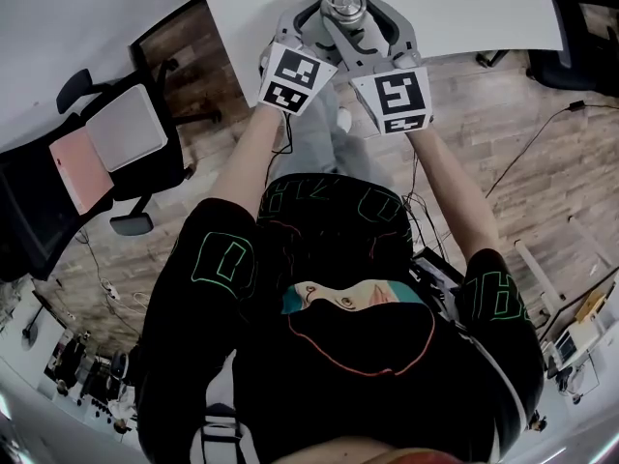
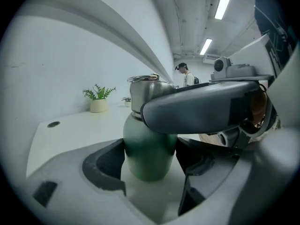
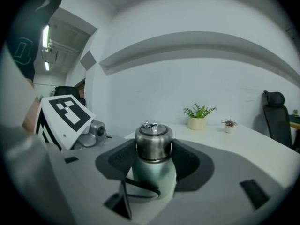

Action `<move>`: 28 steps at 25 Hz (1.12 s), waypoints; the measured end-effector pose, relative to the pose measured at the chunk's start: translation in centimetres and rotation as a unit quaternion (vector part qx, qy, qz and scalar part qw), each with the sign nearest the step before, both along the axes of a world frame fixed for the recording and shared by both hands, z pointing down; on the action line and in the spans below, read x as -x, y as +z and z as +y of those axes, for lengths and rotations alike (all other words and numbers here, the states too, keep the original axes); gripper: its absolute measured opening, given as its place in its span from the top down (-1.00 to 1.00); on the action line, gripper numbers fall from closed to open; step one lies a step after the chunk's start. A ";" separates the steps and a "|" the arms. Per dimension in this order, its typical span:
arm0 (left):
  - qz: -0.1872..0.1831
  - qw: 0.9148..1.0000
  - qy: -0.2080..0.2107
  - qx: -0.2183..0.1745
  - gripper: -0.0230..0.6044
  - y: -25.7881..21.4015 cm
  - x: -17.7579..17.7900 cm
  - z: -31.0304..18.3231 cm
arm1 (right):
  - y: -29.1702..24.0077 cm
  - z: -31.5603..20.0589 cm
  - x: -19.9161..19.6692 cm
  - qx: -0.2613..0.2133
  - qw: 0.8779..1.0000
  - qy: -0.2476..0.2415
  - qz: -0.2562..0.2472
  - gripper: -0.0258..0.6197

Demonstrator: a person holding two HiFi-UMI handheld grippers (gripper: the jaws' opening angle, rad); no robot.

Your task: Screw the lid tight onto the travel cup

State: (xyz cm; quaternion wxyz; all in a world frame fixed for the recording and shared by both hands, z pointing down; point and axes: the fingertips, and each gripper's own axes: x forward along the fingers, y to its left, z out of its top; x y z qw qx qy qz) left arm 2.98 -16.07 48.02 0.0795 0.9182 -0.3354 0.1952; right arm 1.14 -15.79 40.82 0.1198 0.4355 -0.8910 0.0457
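The green travel cup (image 2: 149, 149) is stood upright at the near edge of the white table (image 1: 464, 8), where both grippers can be brought to it. Its body is clamped low between the pads of the left gripper (image 2: 150, 161), presumably so that it cannot spin while the lid is turned. The steel lid (image 3: 153, 142) is enclosed by the right gripper (image 3: 153, 150), whose jaws are set fairly wide and pressed against its two sides, ready for twisting.

green travel cup (image 2: 149, 156), silver lid (image 3: 153, 144), white table (image 2: 77, 122)
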 end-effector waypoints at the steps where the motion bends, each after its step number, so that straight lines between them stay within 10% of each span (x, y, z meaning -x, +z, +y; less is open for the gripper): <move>1: 0.000 1.000 0.000 0.000 -0.19 0.0 0.0 0.0 | 0.0 0.0 0.0 0.004 1.000 -0.009 -0.002 0.19; 7: 0.001 1.000 0.002 0.000 -0.19 0.1 0.2 0.0 | -0.8 0.7 0.5 -0.003 0.991 -0.127 0.050 -0.03; 15: -0.002 1.000 0.001 0.011 -0.19 0.5 0.2 0.1 | -1.6 1.0 0.5 -0.004 0.942 -0.311 0.126 -0.02; 22: -0.011 1.000 0.010 0.009 -0.18 0.8 0.2 0.2 | -1.4 0.6 0.6 0.032 0.927 -0.357 0.113 0.19; 28: -0.018 1.000 0.010 0.009 -0.18 0.9 0.1 0.2 | -1.4 0.5 0.5 0.019 0.943 -0.320 0.087 0.20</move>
